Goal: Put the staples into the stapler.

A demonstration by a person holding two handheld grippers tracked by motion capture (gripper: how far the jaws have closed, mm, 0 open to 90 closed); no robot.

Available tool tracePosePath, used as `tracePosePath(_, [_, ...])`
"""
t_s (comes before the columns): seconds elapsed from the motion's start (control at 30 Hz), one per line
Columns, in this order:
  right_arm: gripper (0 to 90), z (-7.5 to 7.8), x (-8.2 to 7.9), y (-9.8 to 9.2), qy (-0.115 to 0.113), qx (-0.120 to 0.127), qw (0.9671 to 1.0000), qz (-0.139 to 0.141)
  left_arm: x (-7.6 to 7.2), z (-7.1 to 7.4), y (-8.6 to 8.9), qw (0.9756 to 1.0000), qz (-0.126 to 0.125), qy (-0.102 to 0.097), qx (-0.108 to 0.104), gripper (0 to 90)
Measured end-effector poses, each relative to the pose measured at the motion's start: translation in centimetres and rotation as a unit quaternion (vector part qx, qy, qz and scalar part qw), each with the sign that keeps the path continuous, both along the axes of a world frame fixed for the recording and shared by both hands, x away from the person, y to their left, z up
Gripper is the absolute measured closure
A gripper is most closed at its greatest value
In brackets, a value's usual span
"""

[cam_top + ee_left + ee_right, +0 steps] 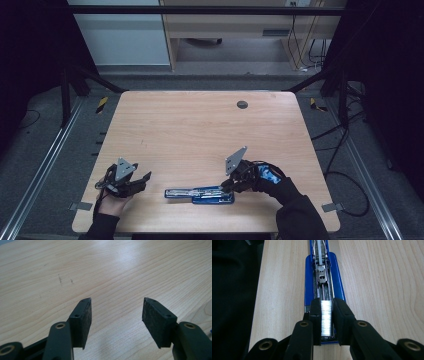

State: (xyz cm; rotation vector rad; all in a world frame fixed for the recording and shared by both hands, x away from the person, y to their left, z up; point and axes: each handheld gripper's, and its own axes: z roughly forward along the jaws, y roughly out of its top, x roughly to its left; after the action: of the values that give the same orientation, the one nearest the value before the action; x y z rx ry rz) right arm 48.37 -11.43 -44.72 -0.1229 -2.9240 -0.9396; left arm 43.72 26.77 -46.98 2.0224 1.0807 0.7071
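A blue stapler (200,194) lies folded open on the wooden table (200,130) near the front edge, its metal magazine channel (322,277) exposed. My right gripper (231,186) is at the stapler's right end, and in the right gripper view its jaws are shut on a silver strip of staples (326,317) held directly over the channel (326,300). My left gripper (131,184) rests at the front left of the table, apart from the stapler. In the left gripper view it stands open (116,315) with only bare wood between its pads.
A round grey cable grommet (242,104) sits in the table's far right part. The table's front edge runs close along the stapler. Black frame posts and cables stand on the floor to both sides.
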Motion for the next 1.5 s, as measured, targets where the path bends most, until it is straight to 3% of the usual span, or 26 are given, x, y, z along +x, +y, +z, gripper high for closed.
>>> tracePosePath(0.97, [73.6, -0.20, 0.03, 0.00, 0.003, 0.000, 1.0000, -0.004, 0.01, -0.02, -0.02, 1.0000, -0.002, 0.001, 0.002, 40.6])
tracePosePath(1.23, [71.3, 0.17, 0.10, -0.15, 0.005, 0.016, 0.9996, -0.024, -0.01, -0.02, -0.05, 1.0000, -0.002, 0.001, 0.002, 40.6])
tracePosePath(1.5, [74.9, -0.24, -0.01, 0.02, 0.011, 0.005, 0.9994, -0.031, -0.02, -0.03, -0.08, 1.0000, -0.002, 0.001, 0.002, 40.5])
